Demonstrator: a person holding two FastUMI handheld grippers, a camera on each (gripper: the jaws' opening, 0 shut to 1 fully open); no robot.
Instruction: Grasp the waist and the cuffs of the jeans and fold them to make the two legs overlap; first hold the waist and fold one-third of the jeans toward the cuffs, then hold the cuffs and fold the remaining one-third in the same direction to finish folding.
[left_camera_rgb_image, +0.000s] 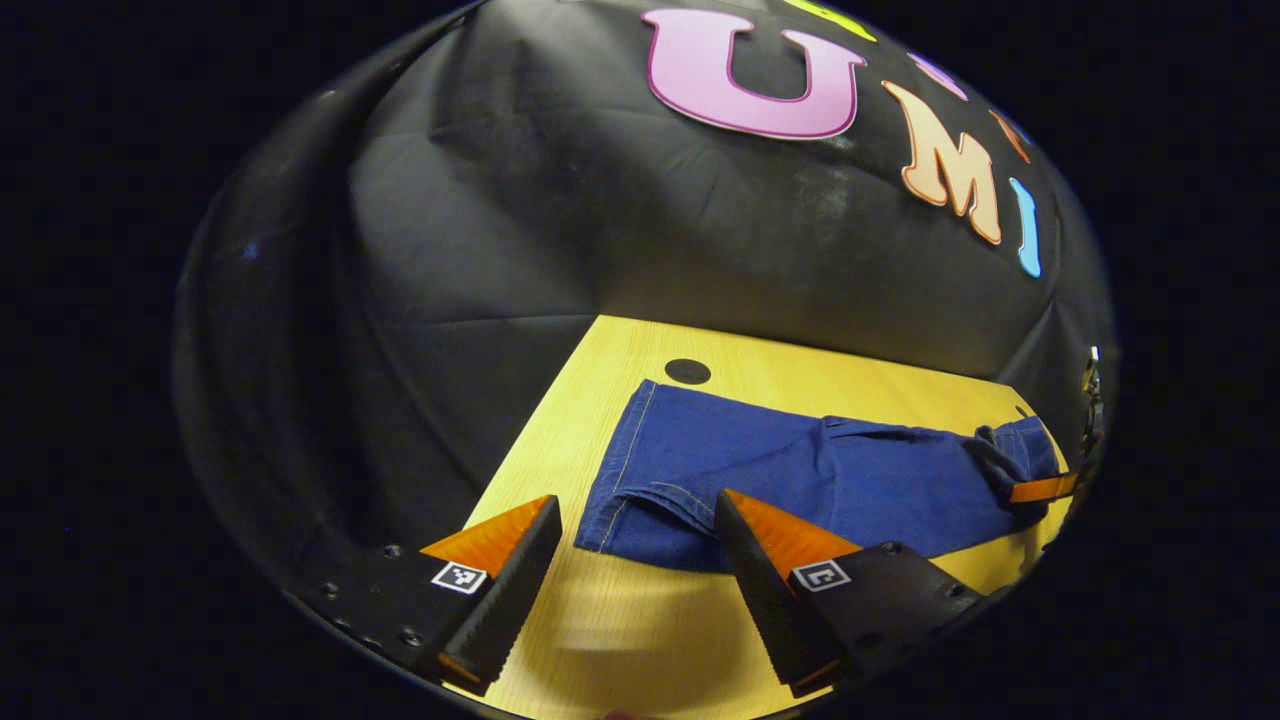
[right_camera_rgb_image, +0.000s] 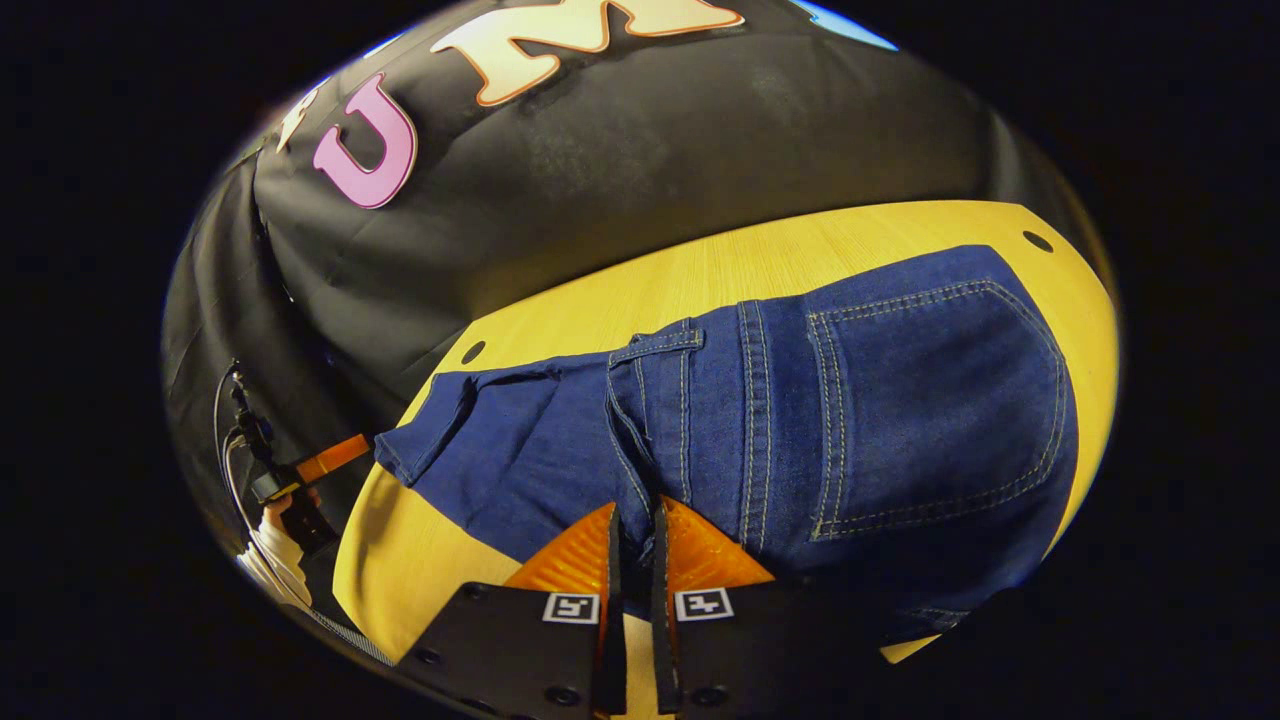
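Blue jeans (left_camera_rgb_image: 800, 470) lie flat on the wooden table (left_camera_rgb_image: 640, 620), the two legs overlapped. The stitched cuffs (left_camera_rgb_image: 625, 470) face my left gripper (left_camera_rgb_image: 636, 500), which hovers open just in front of them; its right fingertip overlaps the cuffs' near corner. In the right gripper view the waist with a back pocket (right_camera_rgb_image: 940, 400) is close up. My right gripper (right_camera_rgb_image: 632, 515) is shut on the waist edge of the jeans (right_camera_rgb_image: 560, 450), with denim pinched between the fingers. From the left gripper view, the right gripper (left_camera_rgb_image: 1045, 487) is at the far waist end.
The table (right_camera_rgb_image: 700, 270) has small round black holes (left_camera_rgb_image: 687, 371) (right_camera_rgb_image: 473, 352) near its back edge. The booth's black cloth wall (left_camera_rgb_image: 600, 220) rises right behind the table. A hand in a white sleeve (right_camera_rgb_image: 275, 530) holds the left gripper (right_camera_rgb_image: 325, 458) off the table's left end.
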